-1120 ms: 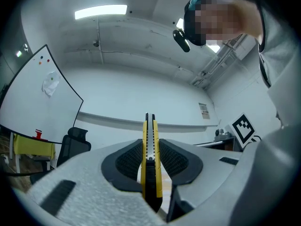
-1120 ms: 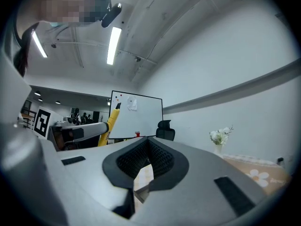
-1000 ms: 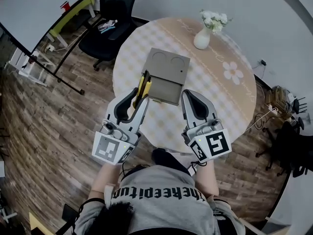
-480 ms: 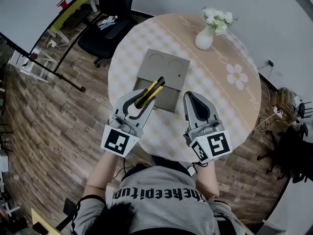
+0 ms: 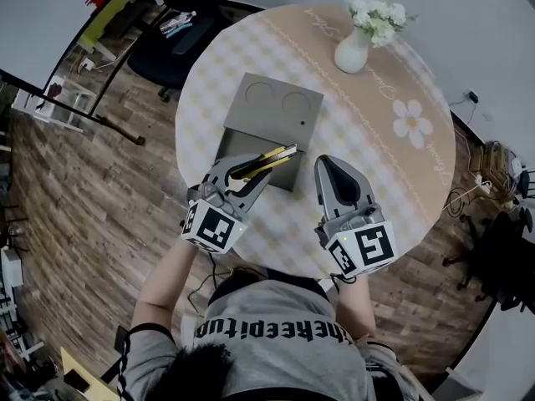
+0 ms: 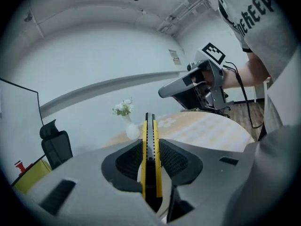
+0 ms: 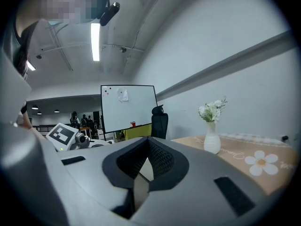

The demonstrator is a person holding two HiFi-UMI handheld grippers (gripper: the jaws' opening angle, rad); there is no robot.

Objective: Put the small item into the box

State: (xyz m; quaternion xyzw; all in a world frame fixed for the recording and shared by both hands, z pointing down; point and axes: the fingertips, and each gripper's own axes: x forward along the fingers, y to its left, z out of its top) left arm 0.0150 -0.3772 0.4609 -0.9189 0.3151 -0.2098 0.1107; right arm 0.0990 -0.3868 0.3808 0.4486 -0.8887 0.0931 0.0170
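Note:
A yellow and black utility knife [image 5: 267,160] is clamped in my left gripper [image 5: 251,174], which is shut on it. The knife lies nearly level, its tip pointing right, above the near part of the open grey box [image 5: 242,140]. The box lid [image 5: 280,107], with two round recesses, lies open on the far side. In the left gripper view the knife [image 6: 149,140] stands edge-on between the black pads [image 6: 129,161]. My right gripper [image 5: 334,165] hovers just right of the box, shut and holding nothing; its pads [image 7: 160,159] meet at the tip.
The box rests on a round checked table [image 5: 368,157]. A white vase of flowers [image 5: 355,48] stands at the far side, beside a printed flower [image 5: 410,124]. An office chair [image 5: 180,32] and a whiteboard stand [image 5: 67,98] are on the wooden floor to the left.
My left gripper has turned clockwise, swinging the knife from pointing away to pointing right over the box. The right gripper has barely moved.

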